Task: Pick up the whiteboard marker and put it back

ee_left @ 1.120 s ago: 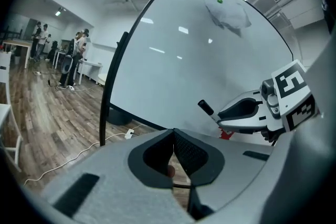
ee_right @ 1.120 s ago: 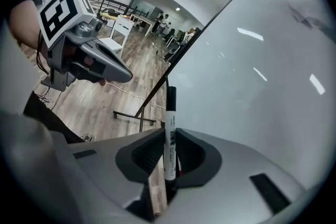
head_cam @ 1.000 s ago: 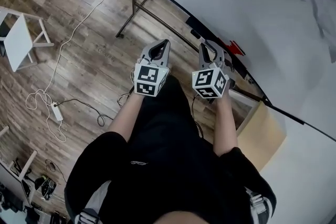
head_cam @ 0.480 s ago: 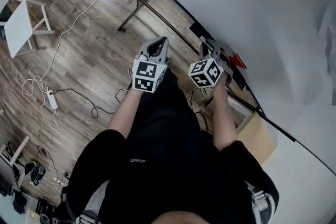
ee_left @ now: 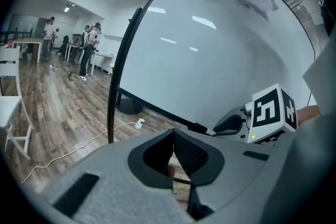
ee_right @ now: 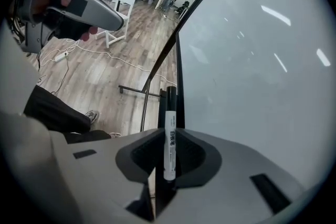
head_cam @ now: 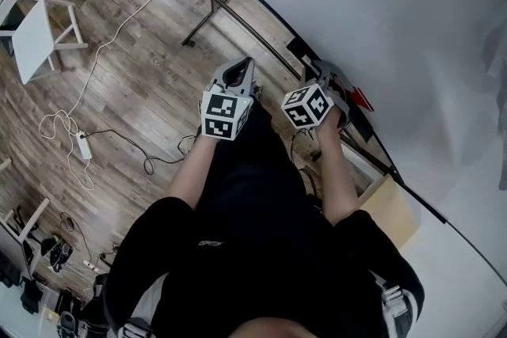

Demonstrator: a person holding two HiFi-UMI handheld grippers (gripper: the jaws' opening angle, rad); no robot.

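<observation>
My right gripper (ee_right: 169, 157) is shut on the whiteboard marker (ee_right: 169, 136), a white barrel with a black cap that sticks out past the fingertips toward the board's lower edge. In the head view this gripper (head_cam: 321, 75) hangs just over the black tray rail (head_cam: 372, 138) of the whiteboard (head_cam: 356, 12). The left gripper view shows the marker (ee_left: 203, 128) poking out of the right gripper beside the board. My left gripper (ee_left: 173, 157) is shut on nothing and sits left of the right one (head_cam: 242, 69), over the wooden floor.
A red object (head_cam: 360, 97) lies on the tray rail. The board's black stand legs (head_cam: 214, 4) reach over the floor. A white chair (head_cam: 32, 36), cables and a power strip (head_cam: 83, 146) lie at left. A wooden box (head_cam: 388, 210) stands under the board. People (ee_left: 89, 50) stand far off.
Both hands have sunk toward the board's lower rail. The right gripper dropped more and tipped downward, still holding the marker.
</observation>
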